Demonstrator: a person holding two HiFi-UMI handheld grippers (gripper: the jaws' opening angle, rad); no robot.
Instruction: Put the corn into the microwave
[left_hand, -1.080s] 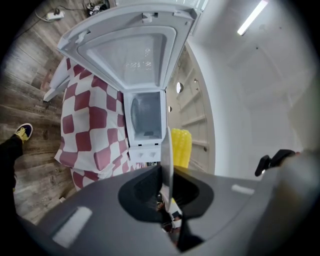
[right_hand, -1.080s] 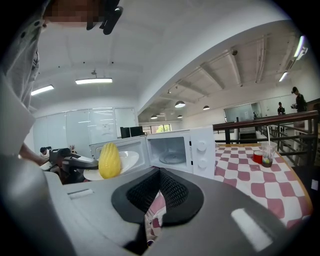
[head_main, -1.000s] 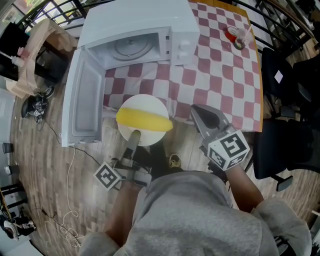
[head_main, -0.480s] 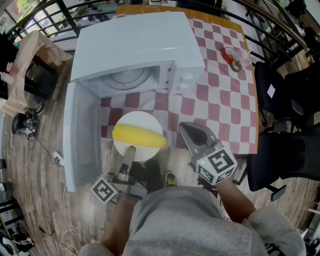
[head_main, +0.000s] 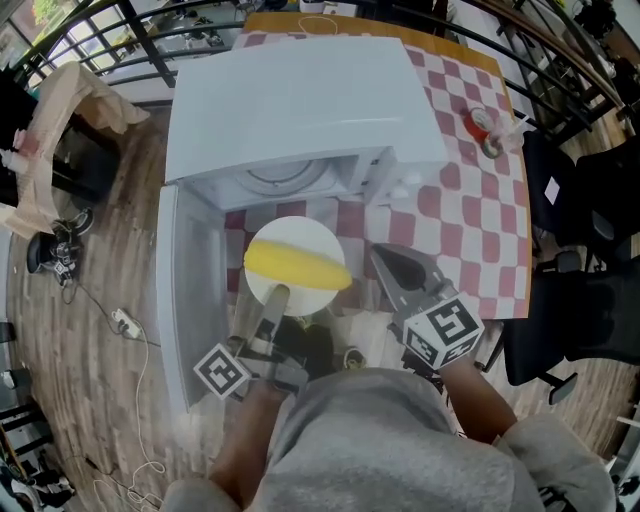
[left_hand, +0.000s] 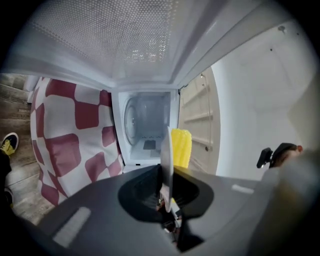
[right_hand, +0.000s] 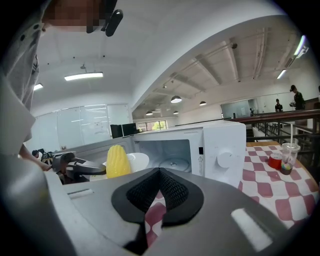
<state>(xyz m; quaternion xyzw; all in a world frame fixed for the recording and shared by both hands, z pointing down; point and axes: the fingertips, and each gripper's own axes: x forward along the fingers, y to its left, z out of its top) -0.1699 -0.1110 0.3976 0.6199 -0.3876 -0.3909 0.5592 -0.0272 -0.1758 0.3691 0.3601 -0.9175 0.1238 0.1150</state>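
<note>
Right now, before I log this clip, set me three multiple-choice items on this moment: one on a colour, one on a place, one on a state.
1. The boxy microwave oven is: A black; B white; C red.
2. The yellow corn cob lies: A on the round white plate; B inside the microwave oven; C on the oven's roof.
3. The left gripper is: A shut on the plate's rim; B open and empty; C out of view.

Answers:
1. B, its casing shows white in the head view.
2. A, the cob rests across the plate, outside the oven.
3. A, the left gripper view shows its jaws pinching the rim.
</note>
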